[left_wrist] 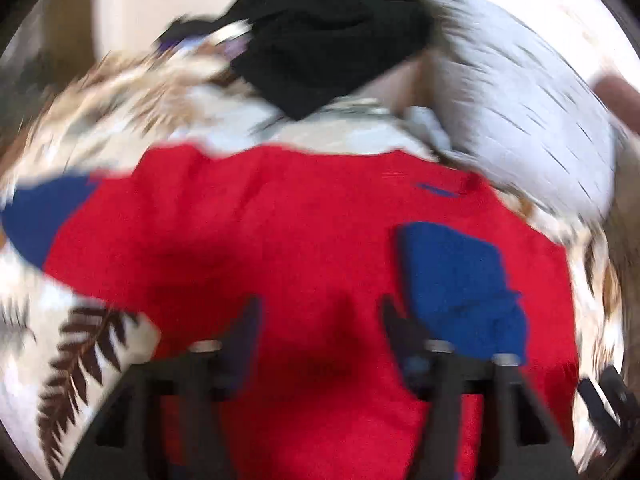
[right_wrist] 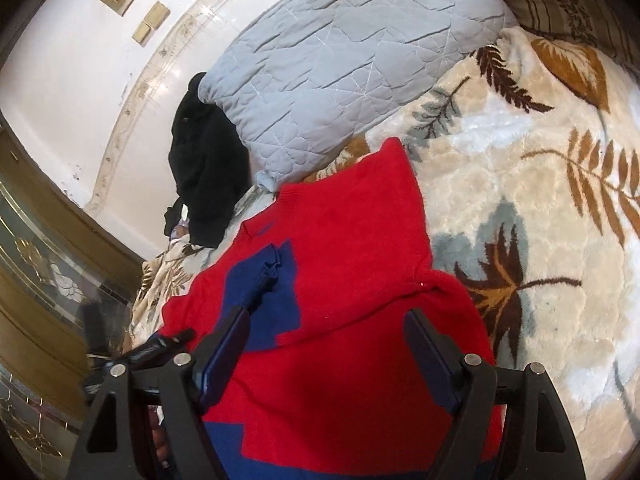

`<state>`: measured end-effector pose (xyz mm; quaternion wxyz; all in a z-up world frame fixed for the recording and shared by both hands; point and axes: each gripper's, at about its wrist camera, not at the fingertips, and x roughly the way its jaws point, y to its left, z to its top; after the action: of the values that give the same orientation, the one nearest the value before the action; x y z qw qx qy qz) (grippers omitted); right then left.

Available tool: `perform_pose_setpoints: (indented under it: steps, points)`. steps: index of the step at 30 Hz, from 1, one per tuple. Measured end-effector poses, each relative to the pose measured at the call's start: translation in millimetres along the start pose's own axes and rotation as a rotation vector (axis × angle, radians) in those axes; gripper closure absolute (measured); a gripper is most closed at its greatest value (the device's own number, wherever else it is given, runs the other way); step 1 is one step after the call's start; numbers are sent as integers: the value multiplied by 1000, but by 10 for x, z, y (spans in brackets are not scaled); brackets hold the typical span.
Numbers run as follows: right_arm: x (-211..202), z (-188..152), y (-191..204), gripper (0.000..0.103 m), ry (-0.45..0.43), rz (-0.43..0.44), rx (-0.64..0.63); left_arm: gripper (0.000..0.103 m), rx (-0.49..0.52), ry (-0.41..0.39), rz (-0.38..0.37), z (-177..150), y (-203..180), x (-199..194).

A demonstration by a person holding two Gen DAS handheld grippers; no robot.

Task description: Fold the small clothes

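Observation:
A red sweater with blue sleeves lies on a leaf-patterned blanket. One blue sleeve is folded over its red body; the other blue sleeve sticks out at the left. My left gripper is open just above the red body, empty; this view is motion-blurred. In the right wrist view the same sweater shows with the blue sleeve folded onto it. My right gripper is open over the sweater's red fabric, empty.
A grey quilted pillow lies behind the sweater, also seen in the left wrist view. A black garment is heaped beside it. The blanket spreads to the right. A white wall stands beyond.

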<state>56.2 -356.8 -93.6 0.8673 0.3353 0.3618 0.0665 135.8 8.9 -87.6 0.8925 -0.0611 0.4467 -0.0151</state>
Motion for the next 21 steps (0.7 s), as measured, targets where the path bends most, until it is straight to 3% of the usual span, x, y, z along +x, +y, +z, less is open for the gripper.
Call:
perform_pose_setpoints:
  steps: [3,5,8,10,14,16,21]
  points:
    - [29,-36,-11,21,10,-12,-2,21,319,-55,33,-40,-678,-77]
    - [29,-40,-2,21,10,-9,-7,20,491,-5,67,-100,-1025,72]
    - [3,-33,18,21,7,5,-14,23,552,83,160,-98,-1162,450]
    - [-31,-21,26,21,-2,12,-19,58,426,84,121,30,-939,491]
    - [-32,-1,0,21,-2,9,-1,59,-39,83,-37,87,-68,391]
    - [-12,-3,-4,21,7,6,4,61,-216,62,-135,-28,306,384]
    - [-20,55,-19,21,2,-26,13,59,-168,53,-159,-46,240,289]
